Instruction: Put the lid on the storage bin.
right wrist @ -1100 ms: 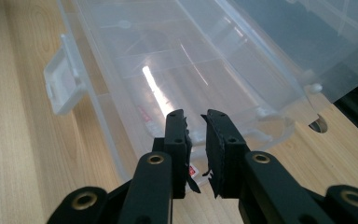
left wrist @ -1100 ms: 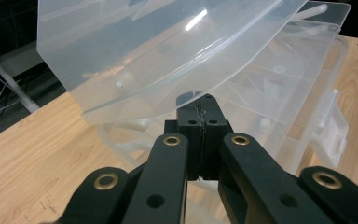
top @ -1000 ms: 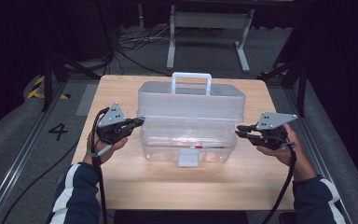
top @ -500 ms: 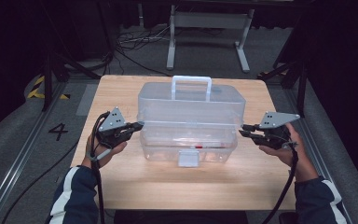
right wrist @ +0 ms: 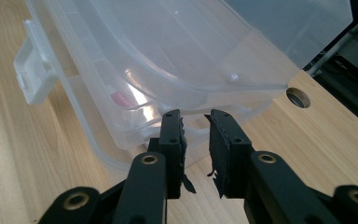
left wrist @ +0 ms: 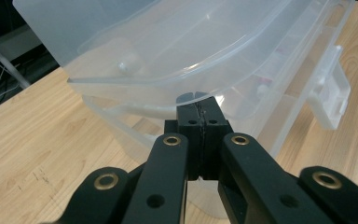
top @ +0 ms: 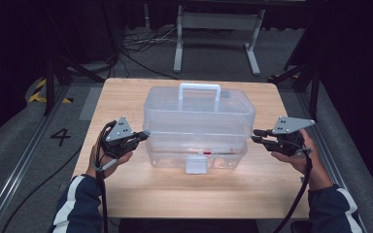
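Dark room, grey carpet floor, black stands and cables behind a light wooden table (top: 126,97). A white metal frame (top: 216,36) stands on the floor past the far edge. Only readable writing: a black "4" (top: 60,136) marked on the floor left of the table, with yellow-black hazard tape (top: 43,92) further back on that side.

Left gripper (top: 143,135): held level in the person's left hand, tips at the left end of the clear plastic box (top: 199,121). In the left gripper view its jaws are pressed fully together, nothing between them, with the tips right under the lid's overhanging rim (left wrist: 168,79); cannot tell whether they touch it.

Box sits mid-table, slightly toward the near edge. Translucent, white carry handle (top: 199,91) on top, white latch (top: 195,165) on the near face. Lid looks lifted off the base at both ends in the gripper views. A small red item (top: 207,152) lies inside; no label legible on it or on the box.

Right gripper (top: 255,136): level, at the right end of the box, tips just beside the lid rim. Jaws slightly apart and have just been opening; gap between the pads empty. A round cable hole (right wrist: 298,97) in the tabletop sits near that corner.
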A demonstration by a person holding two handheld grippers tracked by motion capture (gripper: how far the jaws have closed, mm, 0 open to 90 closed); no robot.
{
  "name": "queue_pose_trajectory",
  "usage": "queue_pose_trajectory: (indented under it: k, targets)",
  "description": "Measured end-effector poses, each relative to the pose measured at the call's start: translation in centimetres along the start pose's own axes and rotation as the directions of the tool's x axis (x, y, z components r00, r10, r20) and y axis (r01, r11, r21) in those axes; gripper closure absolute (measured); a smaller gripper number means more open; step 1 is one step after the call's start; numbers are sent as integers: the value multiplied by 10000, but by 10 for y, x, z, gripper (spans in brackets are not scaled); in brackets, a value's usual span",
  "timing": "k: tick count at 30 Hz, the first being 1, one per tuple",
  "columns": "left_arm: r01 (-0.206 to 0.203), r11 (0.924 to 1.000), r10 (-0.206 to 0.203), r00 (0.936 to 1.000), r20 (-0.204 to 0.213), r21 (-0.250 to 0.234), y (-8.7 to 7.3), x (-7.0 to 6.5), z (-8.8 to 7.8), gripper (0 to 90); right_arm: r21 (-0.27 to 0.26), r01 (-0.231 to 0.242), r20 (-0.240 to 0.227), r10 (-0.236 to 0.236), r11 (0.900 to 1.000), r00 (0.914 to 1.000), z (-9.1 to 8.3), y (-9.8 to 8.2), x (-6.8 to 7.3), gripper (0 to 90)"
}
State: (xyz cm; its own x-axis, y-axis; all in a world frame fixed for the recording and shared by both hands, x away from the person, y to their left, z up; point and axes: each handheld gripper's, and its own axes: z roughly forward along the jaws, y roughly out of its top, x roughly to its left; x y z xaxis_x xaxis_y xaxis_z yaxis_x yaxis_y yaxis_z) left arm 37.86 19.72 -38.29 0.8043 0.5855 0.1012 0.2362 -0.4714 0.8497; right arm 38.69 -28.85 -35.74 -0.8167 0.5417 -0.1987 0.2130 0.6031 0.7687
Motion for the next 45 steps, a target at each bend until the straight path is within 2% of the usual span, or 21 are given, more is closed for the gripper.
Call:
queue_pose_trajectory:
  k: [4,13,15,22,26,29,30,34,45]
  targets:
    - [-13,9999,12,10000,84,141,-1,1,-1,900,50,107,-31,-106,9999,9999,-3,2,5,740]
    - [9,9997,-10,10000,50,233,-6,1,-3,900,268,-45,-304,53,9996,9995,-6,-3,13,712]
    - [32,9997,-33,10000,71,256,-6,1,-3,900,286,-156,-297,165,9995,9994,-6,-6,12,703]
    - [-68,9982,65,10000,54,598,-12,-1,-2,900,284,-120,-345,130,9995,9993,-4,-6,14,682]
    - [11,9977,-13,10000,31,681,-14,-1,0,900,507,-23,-426,45,9987,9991,0,-6,16,666]
    - [-75,9966,74,10000,12,822,-15,-2,1,900,655,33,-414,-6,9978,9991,0,-5,18,661]
    - [-119,9954,116,9999,34,945,-16,-3,2,900,744,-29,-597,73,9972,9982,0,-6,18,640]
    - [-184,9927,186,9998,-4,1194,-19,-4,5,900,936,56,-660,6,9956,9978,2,-7,20,610]
    - [-213,9891,231,9997,-111,1457,-24,-4,6,900,978,-66,-905,155,9952,9958,8,-9,23,605]
